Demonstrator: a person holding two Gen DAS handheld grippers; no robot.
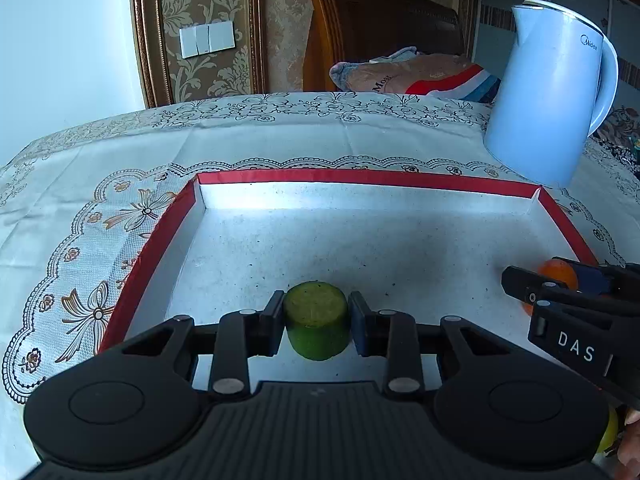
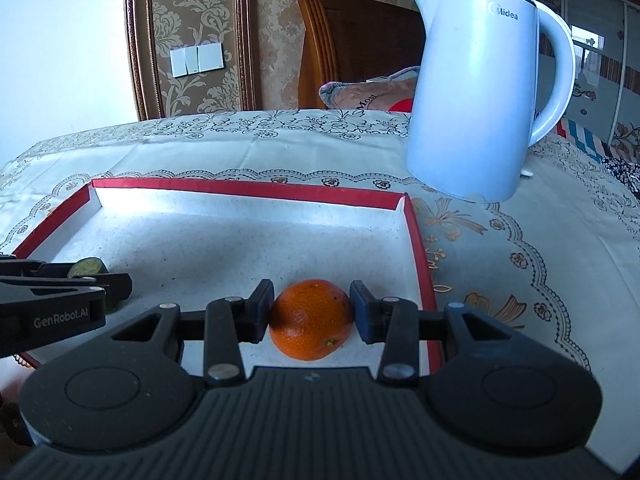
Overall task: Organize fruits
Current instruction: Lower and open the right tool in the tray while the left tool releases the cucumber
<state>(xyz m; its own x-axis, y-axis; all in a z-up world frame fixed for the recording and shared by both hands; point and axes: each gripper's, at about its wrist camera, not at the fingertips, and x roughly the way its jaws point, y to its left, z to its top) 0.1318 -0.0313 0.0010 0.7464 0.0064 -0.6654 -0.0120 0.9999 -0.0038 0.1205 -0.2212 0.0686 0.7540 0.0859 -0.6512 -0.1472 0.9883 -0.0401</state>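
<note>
A short green cucumber piece [image 1: 316, 326] with a flat cut top sits between the pads of my left gripper [image 1: 317, 322], which is shut on it just above the white floor of the red-rimmed box lid [image 1: 360, 178]. My right gripper [image 2: 312, 314] is shut on an orange [image 2: 311, 320] over the right part of the same box lid [image 2: 248, 190]. In the left wrist view the right gripper [image 1: 560, 292] comes in from the right with the orange [image 1: 558, 274] partly hidden. In the right wrist view the left gripper [image 2: 80, 280] shows at the left with the cucumber piece [image 2: 90, 266].
A pale blue electric kettle [image 1: 548, 96] [image 2: 480, 92] stands behind the box's right far corner on the flowered tablecloth [image 1: 100, 208]. Behind the table are a pillow [image 1: 420, 74] and a wooden headboard [image 1: 380, 24]. Part of a hand [image 1: 630, 440] shows at the lower right.
</note>
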